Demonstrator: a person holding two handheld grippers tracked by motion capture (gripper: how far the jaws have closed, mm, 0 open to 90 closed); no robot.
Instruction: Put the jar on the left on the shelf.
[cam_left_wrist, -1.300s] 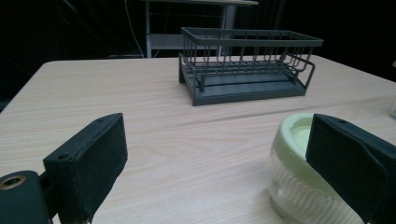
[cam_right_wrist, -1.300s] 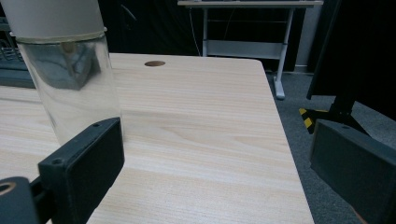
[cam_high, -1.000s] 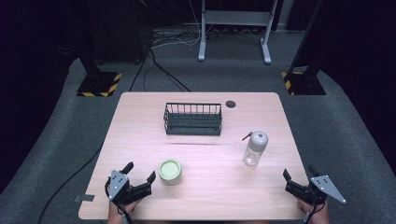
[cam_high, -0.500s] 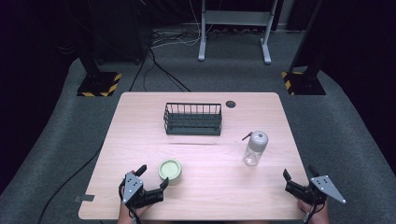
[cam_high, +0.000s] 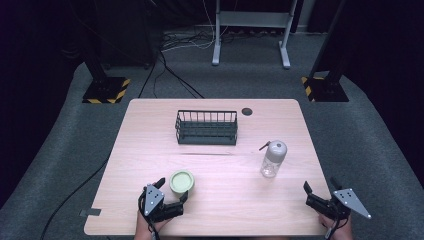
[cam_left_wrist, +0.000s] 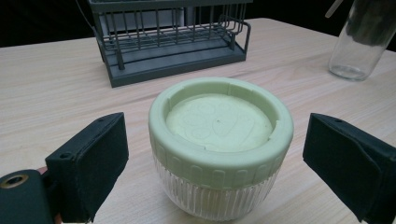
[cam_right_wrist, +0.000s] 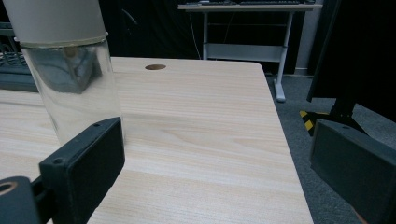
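Pale wood tabletop, and nearer us than the wire rack our left gripper has its wide-open jaws either side of the green-lidded jar, untouched and not yet gripped, while our right gripper waits open, empty.

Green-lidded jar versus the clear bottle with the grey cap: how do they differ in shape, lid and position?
The green-lidded jar is squat with ribbed glass; the clear bottle is taller and smooth-walled. The jar's lid is wide and pale green; the bottle's cap is grey. The jar stands between the open jaws of the left gripper; the bottle stands apart from the right gripper. Both are upright, capped, clear-bodied.
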